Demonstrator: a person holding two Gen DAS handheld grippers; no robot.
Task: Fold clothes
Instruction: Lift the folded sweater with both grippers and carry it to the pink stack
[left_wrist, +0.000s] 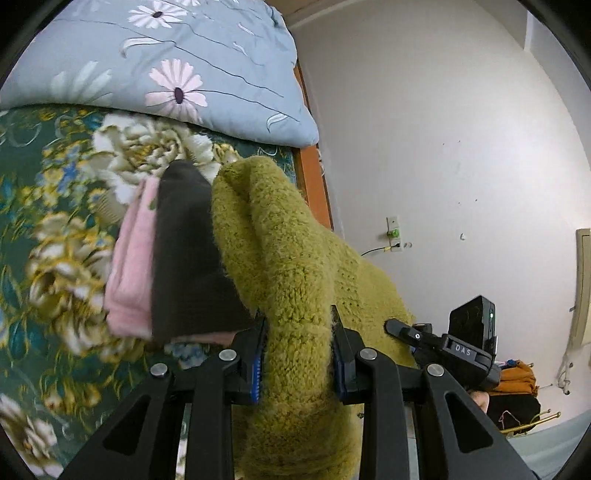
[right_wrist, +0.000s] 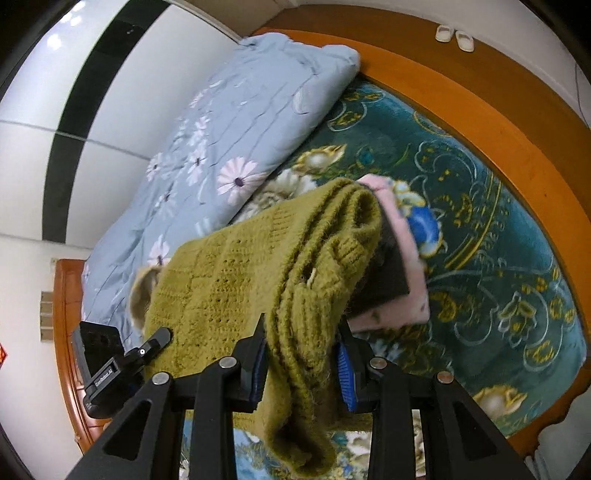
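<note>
An olive-green knitted sweater (left_wrist: 291, 266) hangs folded between both grippers above the bed. My left gripper (left_wrist: 298, 354) is shut on one thick bunch of it. My right gripper (right_wrist: 303, 358) is shut on another bunch of the same sweater (right_wrist: 258, 266). Just behind the sweater lie a folded dark grey garment (left_wrist: 188, 258) and a folded pink garment (left_wrist: 129, 266), stacked on the bedspread. They also show in the right wrist view: the grey garment (right_wrist: 391, 273) on the pink garment (right_wrist: 406, 236). The right gripper's body (left_wrist: 461, 347) shows in the left wrist view.
A dark green floral bedspread (right_wrist: 498, 229) covers the bed. A folded light blue flowered quilt (left_wrist: 173, 66) lies along its far side by the wall. The orange wooden bed frame (right_wrist: 480, 107) runs around the edge. White slippers (right_wrist: 454, 37) sit beyond it.
</note>
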